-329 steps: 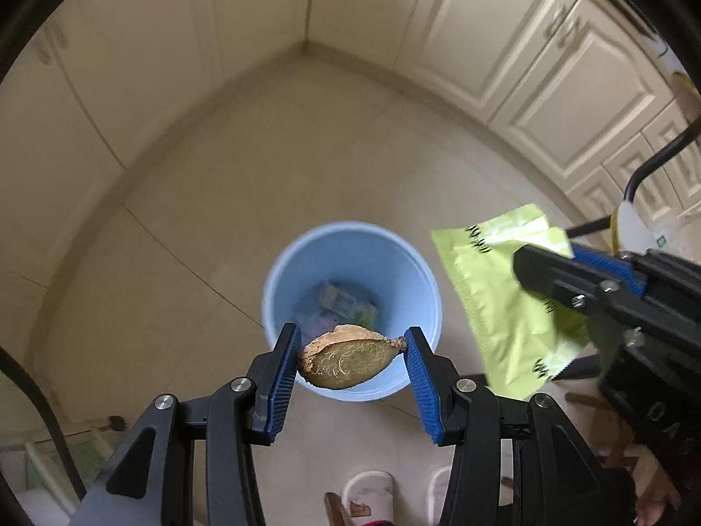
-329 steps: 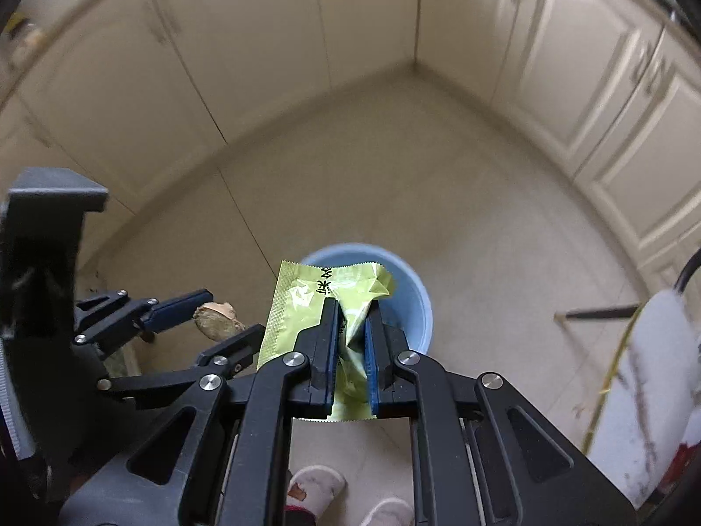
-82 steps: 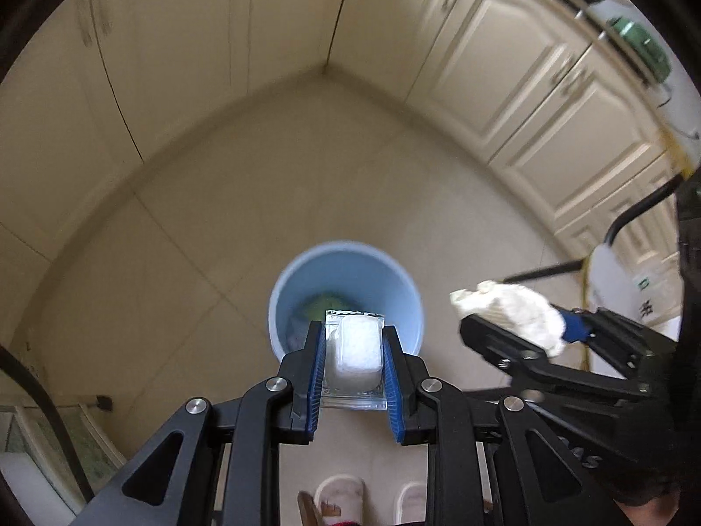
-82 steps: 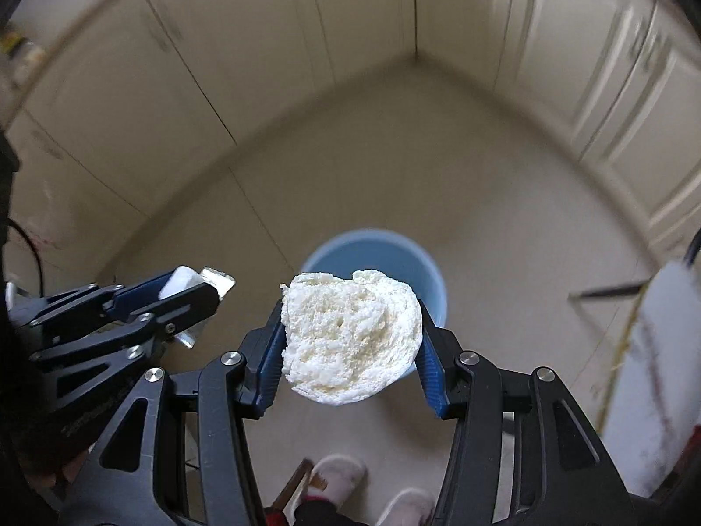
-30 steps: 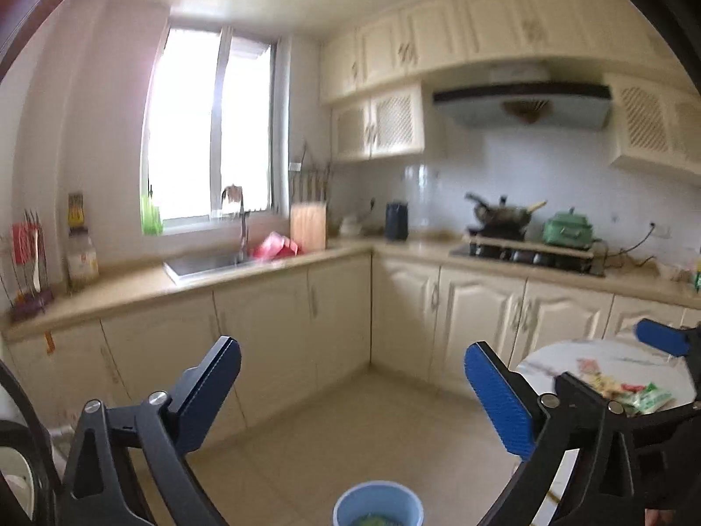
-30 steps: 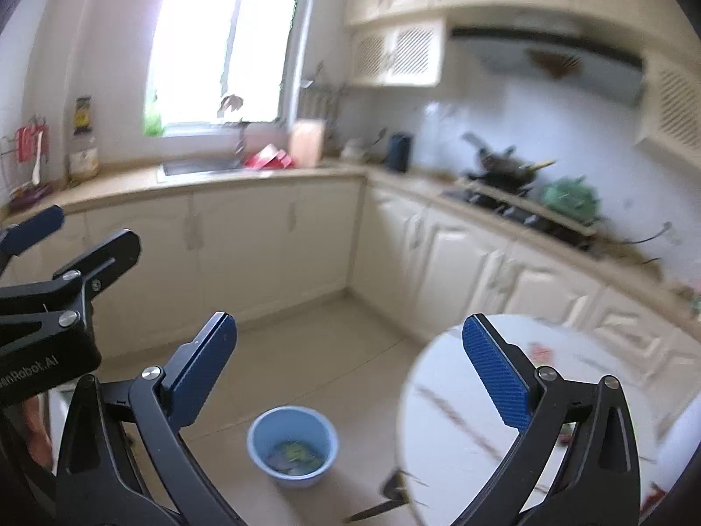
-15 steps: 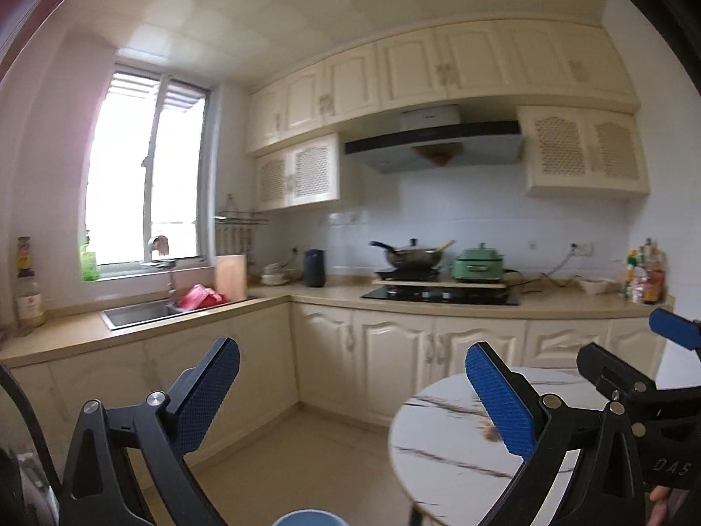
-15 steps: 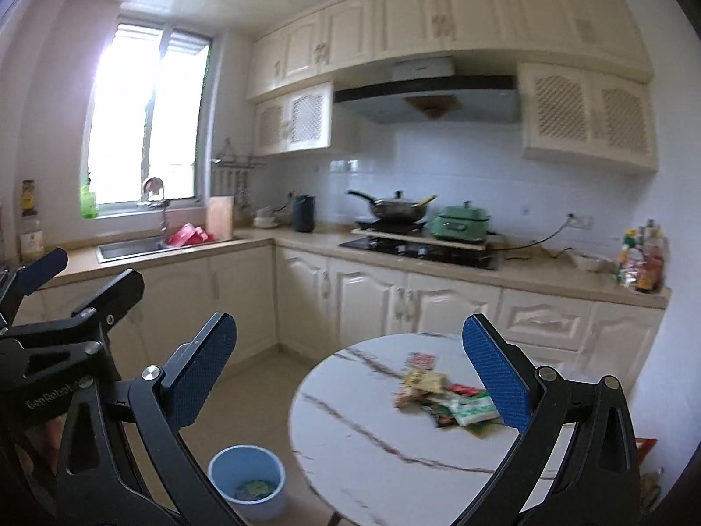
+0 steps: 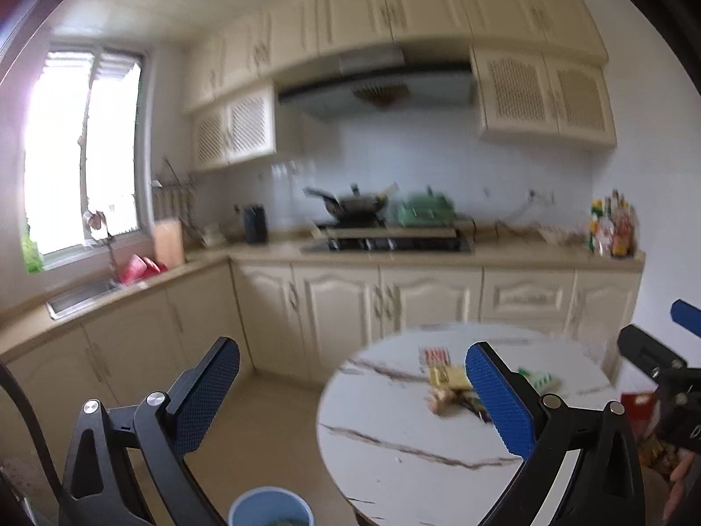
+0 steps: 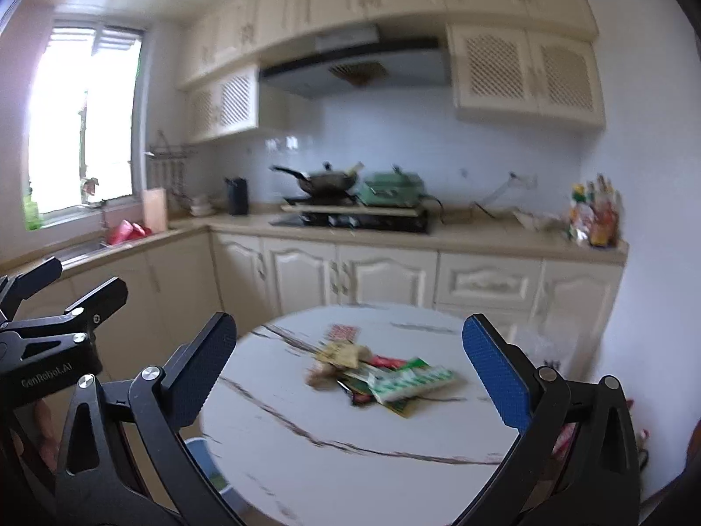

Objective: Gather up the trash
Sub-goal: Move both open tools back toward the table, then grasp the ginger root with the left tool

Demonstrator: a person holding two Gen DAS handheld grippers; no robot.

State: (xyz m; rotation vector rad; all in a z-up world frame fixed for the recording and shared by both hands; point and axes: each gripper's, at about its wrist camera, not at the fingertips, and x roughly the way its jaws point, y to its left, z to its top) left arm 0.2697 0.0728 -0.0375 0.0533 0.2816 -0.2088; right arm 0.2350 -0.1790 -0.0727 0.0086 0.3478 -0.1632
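Trash lies in a loose heap near the middle of a round, marble-patterned worktop in a cream-coloured kitchen, seen from both wrist cameras. The left gripper is held above the floor beside the worktop, its blue-padded fingers spread wide apart with nothing between them. The right gripper hangs over the worktop's near side, its fingers likewise spread wide and empty, the heap framed in the gap between them. The pile is blurred, but a green-and-white wrapper shows on its right side, a pale yellowish packet towards the back, and a red-and-white printed piece lies just behind the rest. From the left camera the same heap sits partly behind the right-hand finger. A blue bin stands on the tiled floor beside the worktop's foot, with something green inside; its rim also peeks out under the worktop edge in the right view. Behind, a wok and a green pot sit on the stove below a range hood, and bottles crowd the counter's far right end. A sink lies under the bright window.
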